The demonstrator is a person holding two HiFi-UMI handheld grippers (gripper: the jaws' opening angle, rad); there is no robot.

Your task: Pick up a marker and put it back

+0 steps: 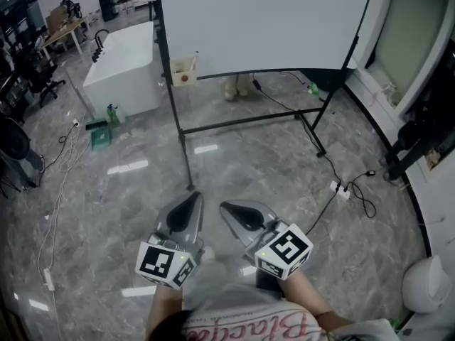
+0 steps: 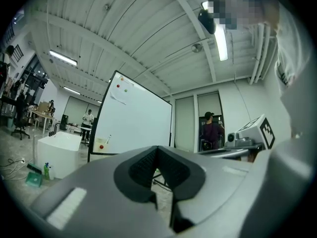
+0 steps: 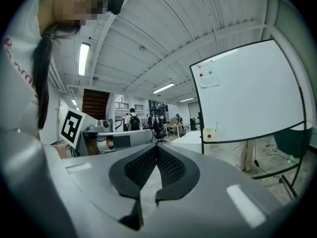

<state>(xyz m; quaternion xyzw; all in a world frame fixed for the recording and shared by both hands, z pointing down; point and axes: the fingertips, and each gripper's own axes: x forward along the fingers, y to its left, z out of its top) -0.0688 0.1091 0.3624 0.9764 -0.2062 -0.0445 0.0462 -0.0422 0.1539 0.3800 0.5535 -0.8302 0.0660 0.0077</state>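
A marker stands upright in a small box at the lower left corner of the whiteboard, far ahead of me. Both grippers are held low and close to my body, well short of the board. My left gripper is shut with nothing between its pads. My right gripper beside it is also shut and empty. In the left gripper view the left gripper points toward the whiteboard and the marker. In the right gripper view the right gripper sits left of the whiteboard and its marker.
The whiteboard's black stand legs spread over the grey marble floor. A cable runs to a power strip at the right. A white counter with a green bottle beside it stands at the left. A person stands by a far doorway.
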